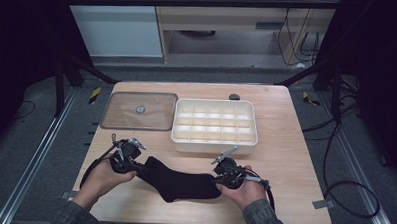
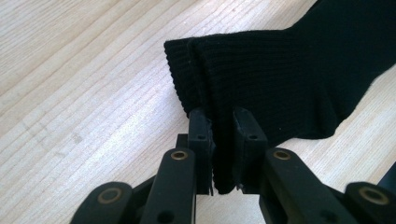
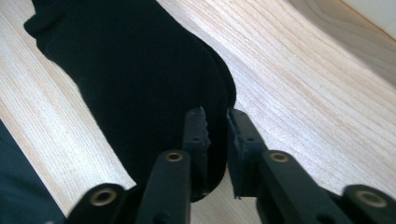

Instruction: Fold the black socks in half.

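Note:
A black sock [image 1: 176, 180] lies flat on the wooden table [image 1: 284, 165], stretched between both grippers. My left gripper [image 1: 137, 165] is shut on the ribbed cuff [image 2: 219, 84], and the fabric fills the narrow gap between its jaws. The left gripper [image 2: 223, 122] grips the cuff's edge low over the wood. At the other end, my right gripper [image 1: 218, 178] holds the sock's toe [image 3: 154, 79]. The right gripper [image 3: 215, 122] has its jaws close together with the dark toe fabric between them.
A white divided organiser box [image 1: 214, 125] stands just behind the sock. A clear lid [image 1: 139, 110] lies flat to its left. A small dark round object [image 1: 234, 97] sits at the table's far edge. Bare wood lies right of the box.

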`<state>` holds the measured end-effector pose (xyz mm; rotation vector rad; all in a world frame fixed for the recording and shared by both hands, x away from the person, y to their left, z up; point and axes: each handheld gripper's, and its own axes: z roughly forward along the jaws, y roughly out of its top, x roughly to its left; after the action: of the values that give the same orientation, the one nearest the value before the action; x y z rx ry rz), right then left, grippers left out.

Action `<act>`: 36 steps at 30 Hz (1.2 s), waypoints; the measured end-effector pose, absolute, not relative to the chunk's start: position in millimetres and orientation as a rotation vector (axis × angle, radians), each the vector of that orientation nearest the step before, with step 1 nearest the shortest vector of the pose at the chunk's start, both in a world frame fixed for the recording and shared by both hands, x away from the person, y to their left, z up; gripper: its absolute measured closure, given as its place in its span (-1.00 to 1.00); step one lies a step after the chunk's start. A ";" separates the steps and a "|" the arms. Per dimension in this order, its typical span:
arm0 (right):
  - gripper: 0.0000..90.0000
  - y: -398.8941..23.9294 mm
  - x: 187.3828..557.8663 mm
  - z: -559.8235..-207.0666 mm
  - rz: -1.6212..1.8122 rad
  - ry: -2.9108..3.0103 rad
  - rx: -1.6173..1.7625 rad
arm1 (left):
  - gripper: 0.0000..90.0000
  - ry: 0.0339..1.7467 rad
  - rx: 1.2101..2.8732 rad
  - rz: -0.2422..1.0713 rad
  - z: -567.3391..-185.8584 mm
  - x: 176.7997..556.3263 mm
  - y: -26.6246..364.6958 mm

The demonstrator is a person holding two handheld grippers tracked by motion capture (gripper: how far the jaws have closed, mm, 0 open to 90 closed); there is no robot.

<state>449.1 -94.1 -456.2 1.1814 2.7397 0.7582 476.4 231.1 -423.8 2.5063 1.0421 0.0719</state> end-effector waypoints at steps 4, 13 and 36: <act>0.47 -93.6 448.3 -455.5 0.757 2.731 1.187 | 0.75 1.041 2.507 0.067 -423.9 475.6 229.9; 0.28 -92.3 447.8 -456.1 0.759 2.723 1.180 | 0.75 1.051 2.511 0.078 -421.0 475.6 235.2; 0.71 -86.1 445.2 -467.5 0.795 2.776 1.157 | 0.74 1.027 2.524 0.101 -403.3 471.9 237.0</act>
<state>445.2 -86.1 -467.5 1.1572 2.7761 0.7953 471.9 237.0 -403.3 2.5245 1.0274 0.1014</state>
